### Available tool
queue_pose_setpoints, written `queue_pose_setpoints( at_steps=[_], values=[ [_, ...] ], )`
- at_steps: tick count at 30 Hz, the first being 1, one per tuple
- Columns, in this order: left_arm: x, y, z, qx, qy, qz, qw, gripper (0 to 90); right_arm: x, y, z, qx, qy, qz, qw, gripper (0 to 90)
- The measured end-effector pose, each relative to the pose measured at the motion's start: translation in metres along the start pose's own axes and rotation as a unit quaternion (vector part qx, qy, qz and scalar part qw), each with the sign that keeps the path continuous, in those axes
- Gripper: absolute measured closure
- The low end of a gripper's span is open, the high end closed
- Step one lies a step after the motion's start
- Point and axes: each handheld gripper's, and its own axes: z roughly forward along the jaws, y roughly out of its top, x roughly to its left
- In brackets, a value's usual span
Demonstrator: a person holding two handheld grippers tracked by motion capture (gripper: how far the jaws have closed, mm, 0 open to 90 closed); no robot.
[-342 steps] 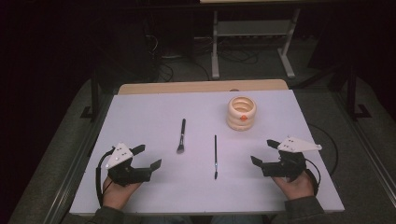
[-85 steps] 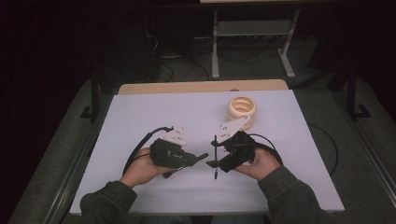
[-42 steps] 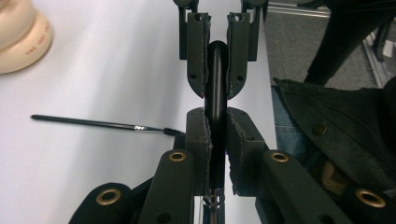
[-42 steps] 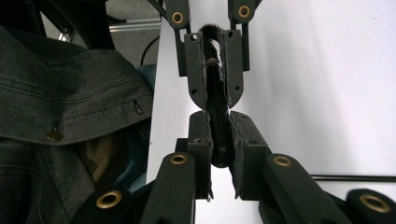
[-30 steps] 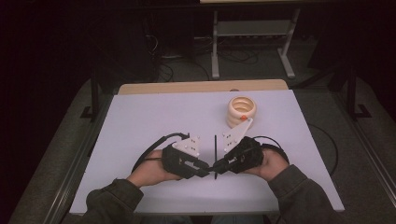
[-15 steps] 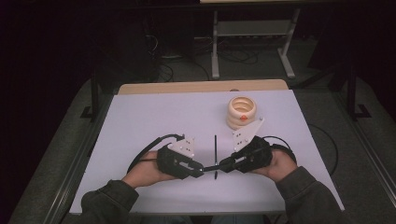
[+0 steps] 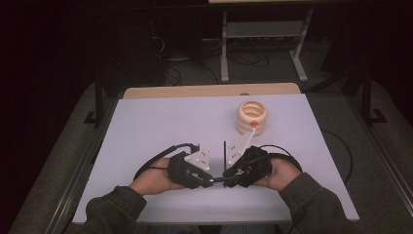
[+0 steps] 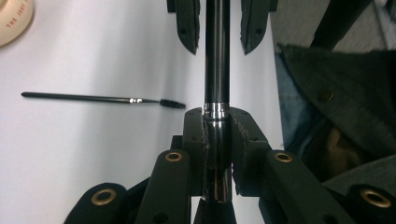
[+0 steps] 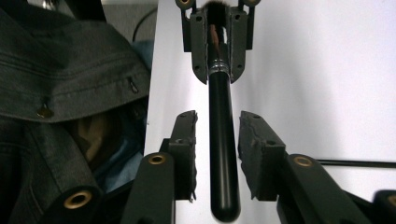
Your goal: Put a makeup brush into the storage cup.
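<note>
Makeup brush (image 8: 217, 70) in left gripper's (image 8: 217, 135) closed fingers.

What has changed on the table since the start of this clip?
The makeup brush left the table: the left tool grips its ferrule, and the right tool brackets the handle, jaws open. Both hands moved in to the middle. The mascara wand and ring stack stayed put.

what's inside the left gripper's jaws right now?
The left gripper is clamped on the makeup brush at its silver ferrule. The bristle end is covered by the jaws. The right gripper stands open around the handle.
</note>
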Motion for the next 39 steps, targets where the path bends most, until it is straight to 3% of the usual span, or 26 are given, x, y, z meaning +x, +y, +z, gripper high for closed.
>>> queue_pose_setpoints(
  at_steps=[5,11,15,18,27,28,30,33,35,37,38,39],
  values=[
    [-0.002,0.005,0.003,0.012,0.0,0.006,0.9999,77.6,-0.001,0.005,0.008,0.036,0.002,-0.002,0.9993,76.0],
    [-0.003,0.007,0.006,0.018,-0.006,0.008,0.9998,77.6,0.0,0.004,0.013,0.054,0.003,0.002,0.9986,78.6],
    [0.0,0.006,0.005,0.011,-0.01,0.006,0.9999,77.3,0.002,0.001,0.012,0.045,-0.001,-0.004,0.999,78.8],
    [0.003,0.003,0.005,0.006,-0.017,-0.012,0.9998,72.8,0.004,-0.006,0.011,0.032,-0.007,0.002,0.9995,78.9],
    [0.004,0.003,0.004,0.006,-0.015,-0.01,0.9998,76.4,0.004,-0.01,0.008,0.01,-0.012,0.001,0.9999,79.0],
    [0.003,0.004,0.003,0.01,-0.015,0.001,0.9998,76.8,0.004,-0.01,0.008,0.008,-0.01,0.003,0.9999,78.8],
    [0.002,0.005,0.004,0.02,-0.011,0.003,0.9997,77.0,0.003,-0.009,0.009,0.012,-0.006,0.009,0.9999,78.5],
    [0.002,0.008,0.005,0.031,-0.019,-0.001,0.9993,77.1,0.003,-0.007,0.013,0.015,-0.008,0.008,0.9998,70.4],
    [0.002,0.008,0.005,0.031,-0.019,-0.001,0.9993,77.1,0.002,-0.005,0.013,0.018,-0.005,0.012,0.9998,70.4],
    [0.002,0.014,0.005,0.038,-0.018,0.017,0.999,77.1,0.003,-0.001,0.017,0.025,-0.002,0.0,0.9997,76.2],
    [0.007,0.016,0.005,0.042,-0.023,0.051,0.9975,77.2,0.002,-0.001,0.018,0.03,-0.006,-0.006,0.9995,77.8],
    [0.007,0.016,0.005,0.042,-0.023,0.051,0.9975,77.2,0.002,-0.001,0.018,0.03,-0.006,-0.006,0.9995,77.8]
  ],
)
